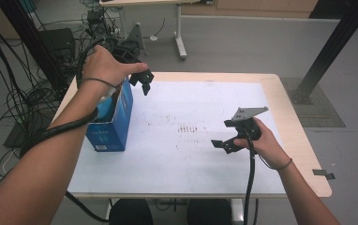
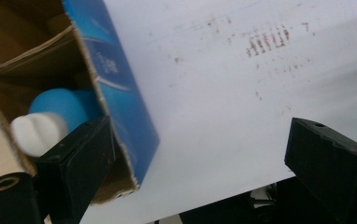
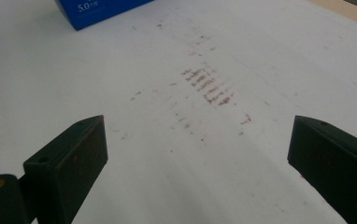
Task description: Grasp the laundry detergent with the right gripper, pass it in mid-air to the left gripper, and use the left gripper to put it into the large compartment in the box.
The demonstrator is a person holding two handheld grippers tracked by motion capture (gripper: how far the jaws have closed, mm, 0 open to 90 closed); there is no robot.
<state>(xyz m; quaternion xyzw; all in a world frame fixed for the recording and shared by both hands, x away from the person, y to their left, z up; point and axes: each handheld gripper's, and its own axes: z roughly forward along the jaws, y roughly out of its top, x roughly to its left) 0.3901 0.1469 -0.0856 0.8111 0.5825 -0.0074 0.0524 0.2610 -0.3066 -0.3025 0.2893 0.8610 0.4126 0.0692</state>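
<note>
- Blue box [image 1: 113, 123] stands upright w/ top open at table's left edge; inside it a blue bottle [image 2: 69, 106] w/ white cap [image 2: 35, 132], cap pointing up toward the opening – prob. so it can be reached from above.
- Left gripper [image 1: 140, 80] hovers over box's open top, jaws spread wide, nothing held; in left gripper view one jaw sits at the box rim near the cap, other out over the sheet. Looks lined up for the bottle or box wall – can't tell which.
- Right gripper [image 1: 225, 143] well apart, low over white sheet [image 1: 196, 154], jaws wide, empty – seems parked clear of left's work.
- Brown smudges [image 3: 208, 86] on sheet betw. the two.
</note>
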